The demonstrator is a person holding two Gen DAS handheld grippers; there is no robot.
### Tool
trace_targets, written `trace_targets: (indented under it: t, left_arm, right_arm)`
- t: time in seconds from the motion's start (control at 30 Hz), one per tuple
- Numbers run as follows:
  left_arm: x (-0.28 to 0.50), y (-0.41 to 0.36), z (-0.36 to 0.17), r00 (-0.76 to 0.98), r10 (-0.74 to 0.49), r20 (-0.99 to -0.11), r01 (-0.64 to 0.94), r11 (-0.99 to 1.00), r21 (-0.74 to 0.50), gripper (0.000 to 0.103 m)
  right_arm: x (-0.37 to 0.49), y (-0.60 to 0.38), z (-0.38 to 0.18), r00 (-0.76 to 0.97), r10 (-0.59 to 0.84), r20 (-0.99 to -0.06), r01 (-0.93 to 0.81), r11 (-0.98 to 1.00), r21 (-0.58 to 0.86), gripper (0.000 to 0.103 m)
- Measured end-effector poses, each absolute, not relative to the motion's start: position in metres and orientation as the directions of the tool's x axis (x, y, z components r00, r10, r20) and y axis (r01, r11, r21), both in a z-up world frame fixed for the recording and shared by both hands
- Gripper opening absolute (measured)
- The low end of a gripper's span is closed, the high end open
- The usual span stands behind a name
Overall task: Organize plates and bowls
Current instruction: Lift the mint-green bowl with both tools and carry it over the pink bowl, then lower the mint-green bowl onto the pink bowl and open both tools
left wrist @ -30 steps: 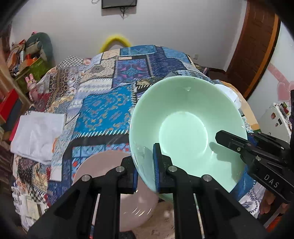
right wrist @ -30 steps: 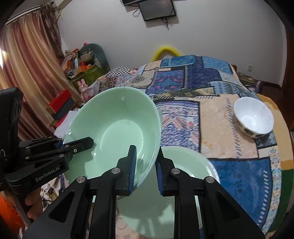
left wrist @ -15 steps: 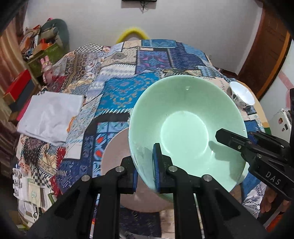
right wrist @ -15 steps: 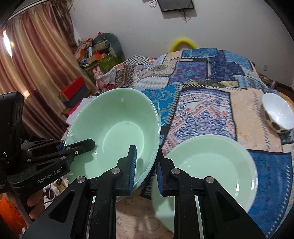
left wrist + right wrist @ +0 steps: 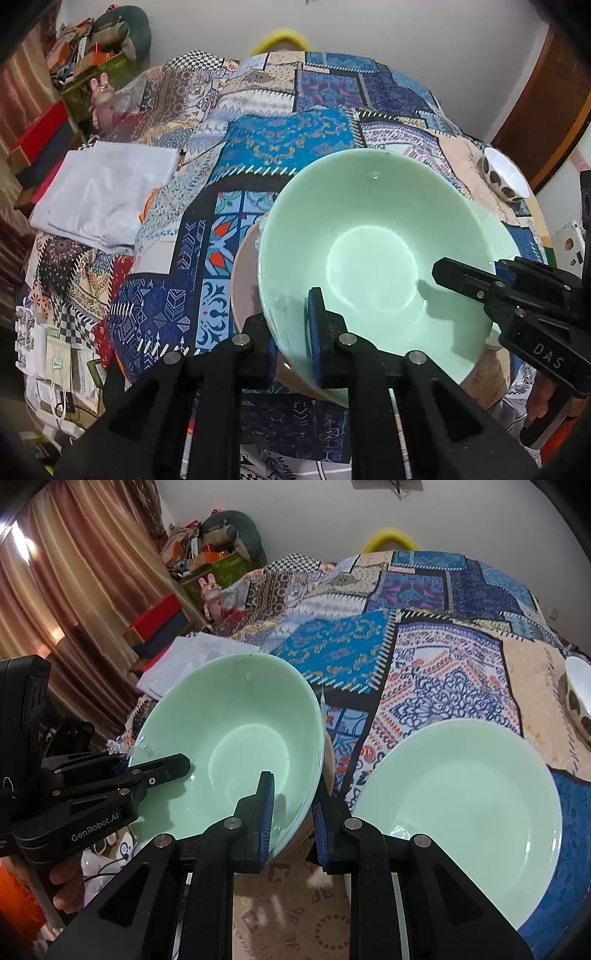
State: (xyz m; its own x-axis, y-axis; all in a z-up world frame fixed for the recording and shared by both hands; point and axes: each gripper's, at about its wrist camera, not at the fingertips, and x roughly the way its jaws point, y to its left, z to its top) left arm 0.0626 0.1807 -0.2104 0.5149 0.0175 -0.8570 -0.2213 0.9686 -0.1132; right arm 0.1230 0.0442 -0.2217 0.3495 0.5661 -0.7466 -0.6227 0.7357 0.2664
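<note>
Right wrist view: two grippers (image 5: 291, 812) (image 5: 291, 349) clamp one green bowl (image 5: 236, 738); one green plate (image 5: 461, 805), one white bowl (image 5: 578, 694).

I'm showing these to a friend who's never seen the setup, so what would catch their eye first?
The big mint-green bowl, tilted in mid-air over the patchwork cloth, with the left gripper and right gripper each shut on its rim from opposite sides. Next, the matching mint-green plate lying on the cloth right of it, and a pink plate directly beneath the bowl.
</note>
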Motion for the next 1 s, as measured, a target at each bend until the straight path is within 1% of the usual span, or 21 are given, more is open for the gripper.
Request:
trace_targets:
  t: [0.23, 0.33, 0.7, 1.0]
  left_arm:
    - [0.063, 0.187, -0.222, 0.497, 0.023, -0.868, -0.232, 0.967, -0.107, 0.014]
    - [0.065, 0.192, -0.229, 0.481, 0.009, -0.877, -0.242, 0.963, -0.123, 0.014]
    - [0.071, 0.196, -0.228, 0.482, 0.006, -0.876, -0.249, 0.96, -0.131, 0.014]
    - [0.074, 0.194, -0.231, 0.473, 0.017, -0.881, -0.242, 0.964, -0.112, 0.017]
  right_arm:
    - [0.123, 0.051, -0.232, 0.325, 0.556, -0.765, -0.625, 0.733, 0.268, 0.018]
    - [0.124, 0.055, -0.237, 0.314, 0.545, -0.777, -0.63, 0.732, 0.259, 0.018]
    - [0.127, 0.06, -0.239, 0.299, 0.533, -0.792, -0.63, 0.733, 0.256, 0.018]
    - [0.128, 0.058, -0.235, 0.29, 0.537, -0.792, -0.627, 0.732, 0.267, 0.021]
